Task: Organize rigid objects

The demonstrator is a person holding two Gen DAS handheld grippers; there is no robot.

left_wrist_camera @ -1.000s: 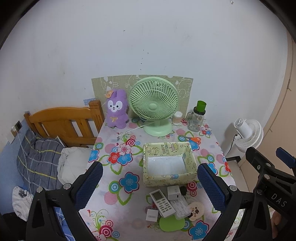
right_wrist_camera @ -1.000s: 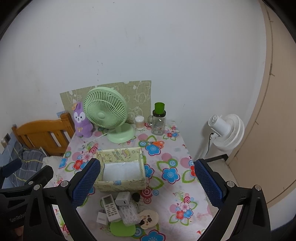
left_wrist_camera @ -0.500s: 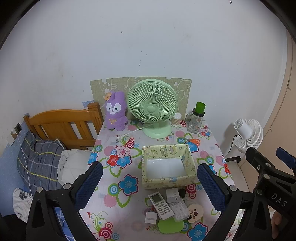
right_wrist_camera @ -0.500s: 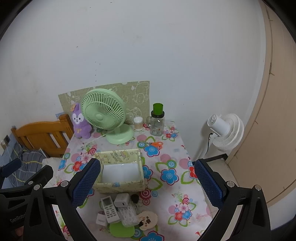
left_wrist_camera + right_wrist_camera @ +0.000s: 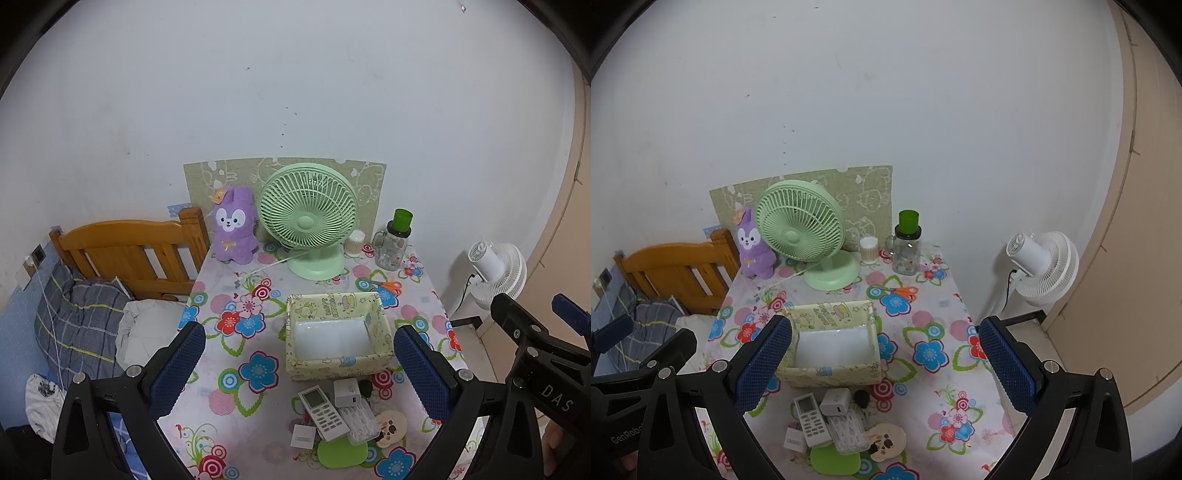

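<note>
You see a glossy printed cloth over the table (image 5: pixel 221 373), a varnished wooden bedhead (image 5: pixel 122 243), a plush purple toy (image 5: pixel 234 230) and blue textured gripper pads (image 5: pixel 177 367).

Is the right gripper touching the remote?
Apart. In the right wrist view the right gripper hangs open and empty above the table, its fingers well clear of the remote lying below.

The desk (image 5: pixel 236 417) wears a white cloth printed with bright flowers. Along its far edge stand a purple plush rabbit (image 5: pixel 234 230), a green fan (image 5: pixel 308 218), a small white jar (image 5: pixel 356 243) and a glass bottle with a green cap (image 5: pixel 394 242). Orange-handled scissors (image 5: pixel 386 285) lie just in front of the bottle. A yellow patterned box (image 5: pixel 336 332) sits mid-desk. At the near edge cluster a remote (image 5: pixel 323 408), white charger (image 5: pixel 347 392), clear case (image 5: pixel 360 421), round mirror (image 5: pixel 389 424), green pad (image 5: pixel 341 452) and small white square (image 5: pixel 303 436).
</note>
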